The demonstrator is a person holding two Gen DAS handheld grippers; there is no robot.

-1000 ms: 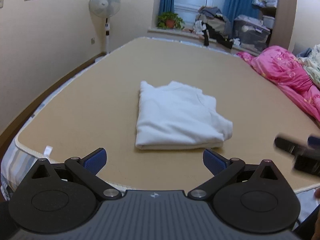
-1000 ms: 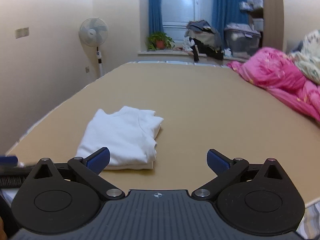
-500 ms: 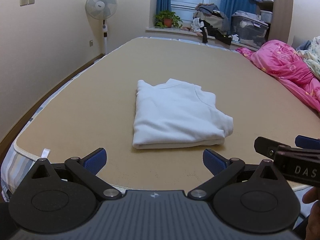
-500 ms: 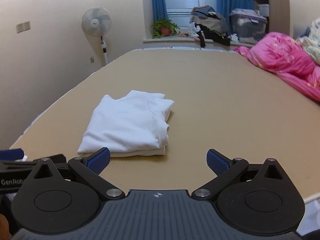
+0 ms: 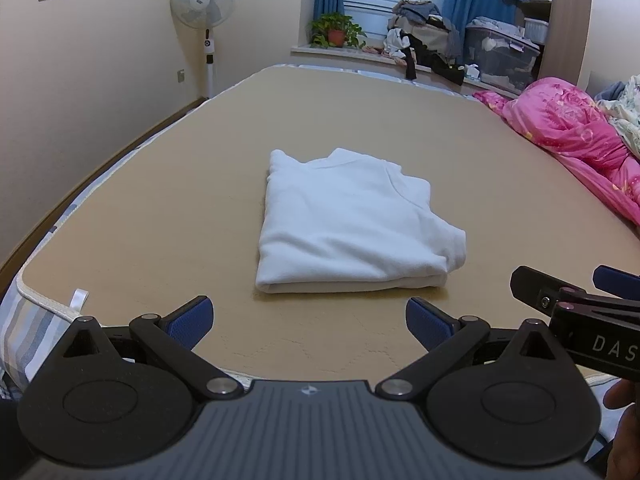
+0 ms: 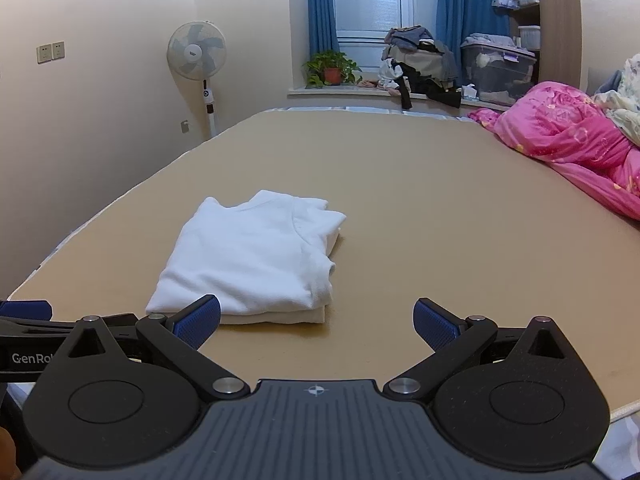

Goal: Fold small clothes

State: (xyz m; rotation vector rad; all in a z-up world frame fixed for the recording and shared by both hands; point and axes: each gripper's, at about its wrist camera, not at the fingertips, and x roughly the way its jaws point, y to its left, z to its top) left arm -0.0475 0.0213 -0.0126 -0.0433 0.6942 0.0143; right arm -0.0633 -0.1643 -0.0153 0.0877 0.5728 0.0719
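white garment [image 5: 352, 220] folded, flat on tan bed [image 5: 160, 208], unmoved | left gripper [image 5: 308, 320] spread, empty | right gripper [image 6: 316, 322] spread, empty, now nearer garment than 1 s ago

white folded shirt [image 5: 352, 220] | tan mattress [image 5: 160, 216] | pink floral quilt [image 5: 568, 128] | blue curtains [image 6: 320, 12] | blue-padded black tools

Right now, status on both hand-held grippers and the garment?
Left hand-held gripper open, empty. Right hand-held gripper open, empty. White garment folded flat on tan mattress, untouched. Nothing between grippers and garment.
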